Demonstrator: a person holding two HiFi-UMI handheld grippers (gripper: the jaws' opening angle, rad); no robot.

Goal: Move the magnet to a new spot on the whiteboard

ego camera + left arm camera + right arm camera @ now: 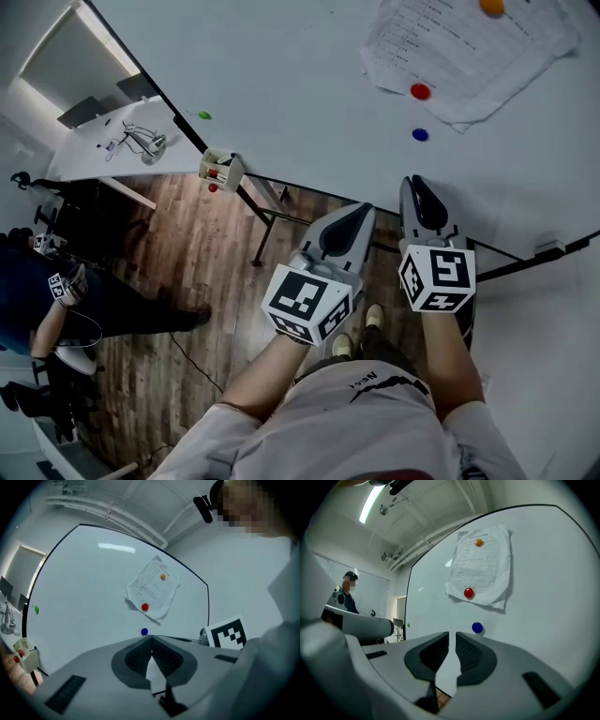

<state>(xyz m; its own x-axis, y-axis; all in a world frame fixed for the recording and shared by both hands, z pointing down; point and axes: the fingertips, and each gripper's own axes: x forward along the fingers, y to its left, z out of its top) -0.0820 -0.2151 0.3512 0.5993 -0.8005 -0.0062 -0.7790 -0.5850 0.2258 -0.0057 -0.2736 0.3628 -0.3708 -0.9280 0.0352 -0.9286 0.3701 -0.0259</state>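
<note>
**A:** How far along is this?

**B:** Hardly begun, I'd say. The left claw [151, 640] is closed tip to tip with nothing in it. The right claw [452, 637] stands at a narrow gap, also empty, and is aimed at the whiteboard [309, 84].

**A:** And the magnet?

**B:** The blue magnet [476, 627] sits on bare board ahead of the right claw, not touching it, just below the paper [485, 569]. It looks the likely one, since the red magnet [468, 592] and the orange magnet [478, 542] farther up pin that sheet.

**A:** So what's left?

**B:** Everything: reach it, pinch it, pull it off and set it somewhere else on the board.
</note>
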